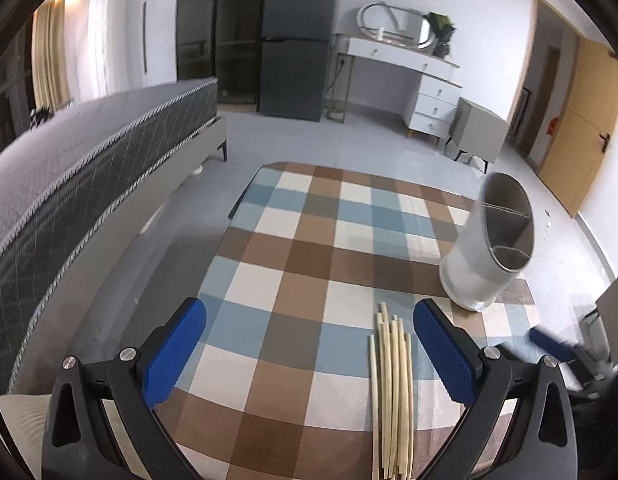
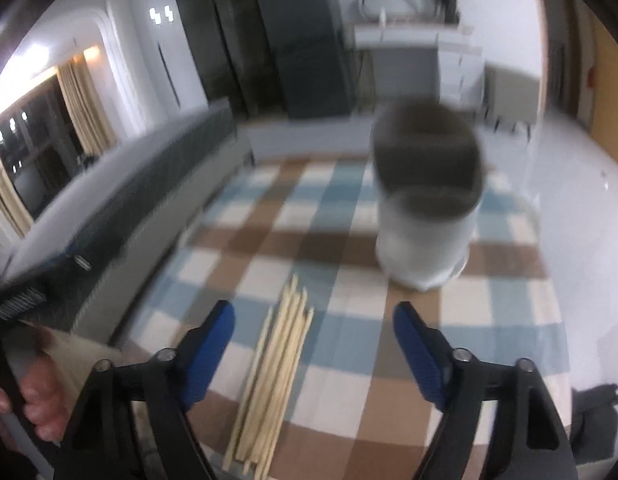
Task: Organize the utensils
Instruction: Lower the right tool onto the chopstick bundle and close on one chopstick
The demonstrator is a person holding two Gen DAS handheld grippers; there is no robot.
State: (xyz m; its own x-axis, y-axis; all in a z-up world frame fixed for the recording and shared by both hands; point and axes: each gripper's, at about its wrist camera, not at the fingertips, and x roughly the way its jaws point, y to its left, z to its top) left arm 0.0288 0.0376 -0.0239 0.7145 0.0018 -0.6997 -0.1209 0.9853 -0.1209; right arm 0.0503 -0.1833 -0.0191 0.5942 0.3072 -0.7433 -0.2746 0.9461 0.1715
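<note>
Ridged blue pads (image 1: 177, 356), slim wooden chopsticks (image 1: 391, 392), cylindrical holder (image 1: 489, 244)

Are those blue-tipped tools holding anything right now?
No. Both the left tool and right tool are open and empty; the chopsticks lie loose on the checked cloth.

Chopsticks (image 1: 391, 384): pale matt wood. Holder (image 1: 483, 258): smooth white plastic. Counter (image 1: 293, 264): checked woven cloth.

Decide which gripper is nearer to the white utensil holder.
Right. The utensil holder stands straight ahead of the right gripper, while it sits off to the right of the left gripper.
</note>
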